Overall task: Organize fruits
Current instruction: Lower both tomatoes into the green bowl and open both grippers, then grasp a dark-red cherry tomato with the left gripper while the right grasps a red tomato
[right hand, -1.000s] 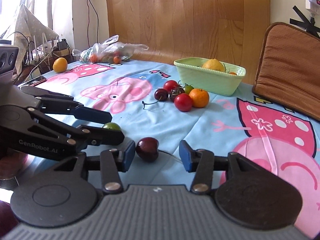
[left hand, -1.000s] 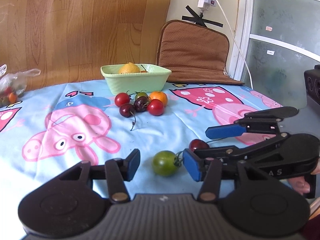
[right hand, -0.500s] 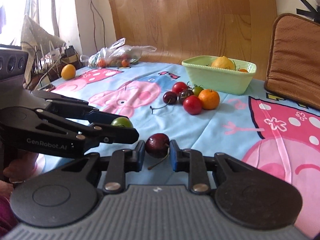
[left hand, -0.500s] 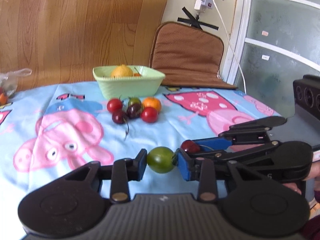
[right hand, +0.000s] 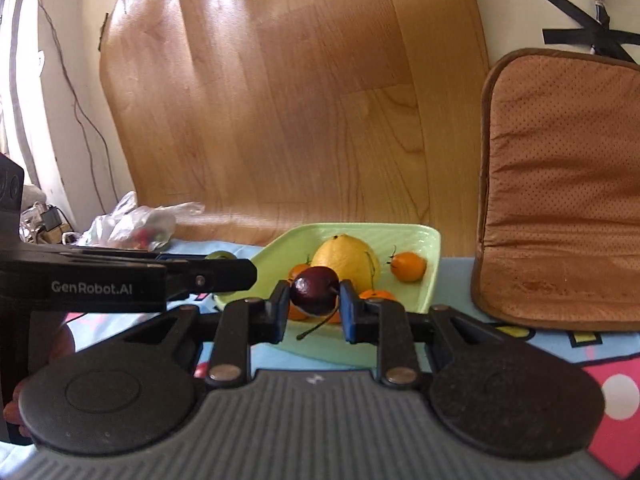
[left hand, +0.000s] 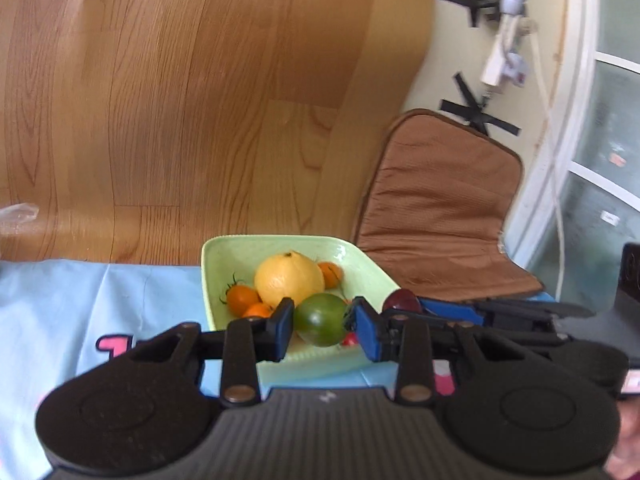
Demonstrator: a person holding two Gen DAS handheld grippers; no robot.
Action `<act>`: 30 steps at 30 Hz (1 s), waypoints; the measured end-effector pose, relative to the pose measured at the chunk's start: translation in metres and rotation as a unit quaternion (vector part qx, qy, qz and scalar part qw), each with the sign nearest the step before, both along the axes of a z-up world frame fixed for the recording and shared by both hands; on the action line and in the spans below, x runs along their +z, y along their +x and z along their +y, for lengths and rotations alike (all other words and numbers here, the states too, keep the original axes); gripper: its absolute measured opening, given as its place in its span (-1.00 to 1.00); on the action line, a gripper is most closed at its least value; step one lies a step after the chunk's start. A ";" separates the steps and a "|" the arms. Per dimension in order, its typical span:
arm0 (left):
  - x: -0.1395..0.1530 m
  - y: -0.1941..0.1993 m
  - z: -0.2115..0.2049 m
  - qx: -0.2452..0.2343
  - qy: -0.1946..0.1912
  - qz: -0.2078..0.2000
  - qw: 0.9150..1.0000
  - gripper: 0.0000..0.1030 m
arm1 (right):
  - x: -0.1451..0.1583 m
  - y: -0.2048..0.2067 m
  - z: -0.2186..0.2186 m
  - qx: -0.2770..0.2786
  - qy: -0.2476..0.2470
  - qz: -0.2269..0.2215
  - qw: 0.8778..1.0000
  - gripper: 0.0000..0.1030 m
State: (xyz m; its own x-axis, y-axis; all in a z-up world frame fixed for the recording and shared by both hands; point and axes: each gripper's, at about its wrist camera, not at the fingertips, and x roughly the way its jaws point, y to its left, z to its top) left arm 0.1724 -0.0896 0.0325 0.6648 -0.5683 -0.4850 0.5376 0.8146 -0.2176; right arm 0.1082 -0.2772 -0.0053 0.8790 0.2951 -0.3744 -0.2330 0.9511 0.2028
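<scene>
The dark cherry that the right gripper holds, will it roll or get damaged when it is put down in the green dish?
The cherry is round and glossy, so it will probably roll a little on the dish until it meets other fruit. It looks soft, so a hard squeeze from the right gripper might bruise it. Its thin stem may limit rolling.

Bright daylight, soft focus, bent edges.
We see glare streaking the wooden board (right hand: 280, 100) in the right wrist view, light from the window (left hand: 608, 128) side, slight blur on the bowl (left hand: 224, 264) of fruit, and fisheye curving with dark corners.
</scene>
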 end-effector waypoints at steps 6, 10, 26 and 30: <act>-0.028 0.033 -0.017 0.014 0.029 0.033 0.999 -0.37 | -0.017 0.022 -0.005 -0.001 -0.001 0.015 1.000 -0.39; -0.031 0.031 -0.011 0.027 0.017 0.031 0.999 -0.28 | -0.020 0.017 -0.010 -0.008 0.012 0.000 1.000 -0.15; -0.044 -0.060 0.070 0.047 -0.054 0.061 0.996 -0.27 | -0.020 -0.085 0.007 0.007 0.057 0.002 0.998 -0.15; -0.056 -0.073 0.064 0.027 -0.038 0.068 0.997 -0.27 | -0.021 -0.092 0.024 0.021 0.029 0.020 0.999 -0.16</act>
State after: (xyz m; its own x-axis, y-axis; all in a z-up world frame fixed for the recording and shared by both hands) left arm 0.0998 -0.0259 -0.0240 0.6263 -0.5719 -0.5298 0.4539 0.8200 -0.3486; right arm 0.0165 -0.2536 -0.0268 0.8495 0.3545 -0.3908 -0.2635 0.9267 0.2678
